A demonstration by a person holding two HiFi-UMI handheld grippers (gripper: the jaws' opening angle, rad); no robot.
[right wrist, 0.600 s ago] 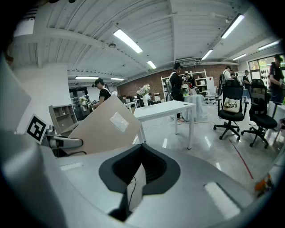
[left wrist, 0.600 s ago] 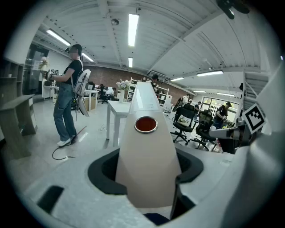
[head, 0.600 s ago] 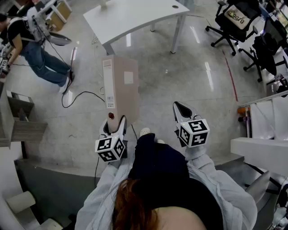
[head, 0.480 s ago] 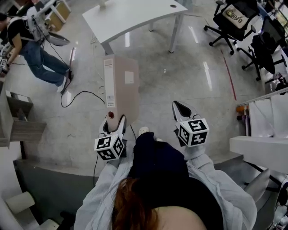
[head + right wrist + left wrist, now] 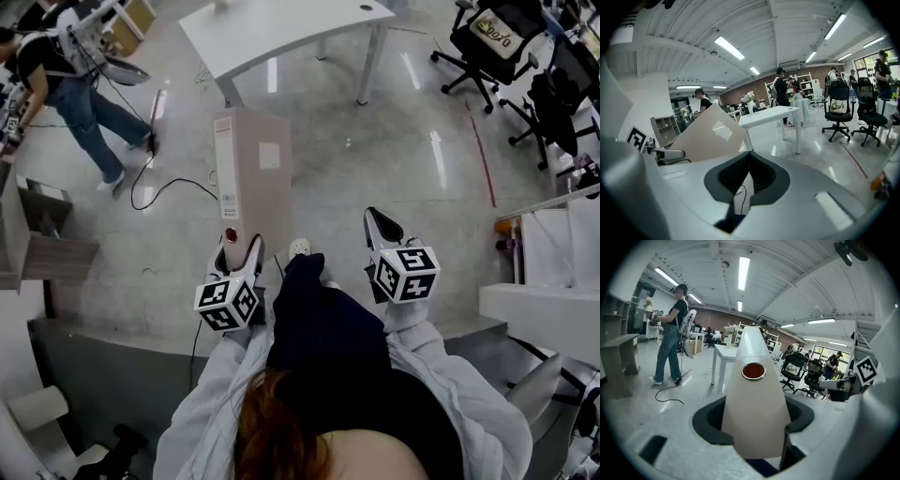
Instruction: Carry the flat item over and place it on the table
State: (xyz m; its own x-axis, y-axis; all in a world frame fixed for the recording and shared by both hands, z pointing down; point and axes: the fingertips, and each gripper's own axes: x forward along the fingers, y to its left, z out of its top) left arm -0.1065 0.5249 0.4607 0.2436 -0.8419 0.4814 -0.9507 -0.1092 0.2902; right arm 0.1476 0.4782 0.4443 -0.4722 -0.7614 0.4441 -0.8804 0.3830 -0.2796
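A flat beige binder (image 5: 253,169) with a white spine label and a red-ringed finger hole sticks out ahead of me, above the floor. My left gripper (image 5: 239,251) is shut on its near end. In the left gripper view the binder's spine (image 5: 754,399) fills the gap between the jaws of the left gripper (image 5: 754,425). My right gripper (image 5: 380,227) hangs beside it to the right, jaws together and empty. The right gripper view shows the binder's side (image 5: 712,133) to the left of the right gripper (image 5: 747,180). A white table (image 5: 281,33) stands ahead.
A person (image 5: 75,103) walks at the upper left near a black cable (image 5: 164,192) on the floor. Black office chairs (image 5: 497,42) stand at the upper right. A grey shelf unit (image 5: 37,244) is at the left and white desks (image 5: 539,309) at the right.
The view has shifted slightly, with the table and floor drifting in the frame. The person at upper left has stepped to a new stance. Both grippers keep their pose and the binder stays held.
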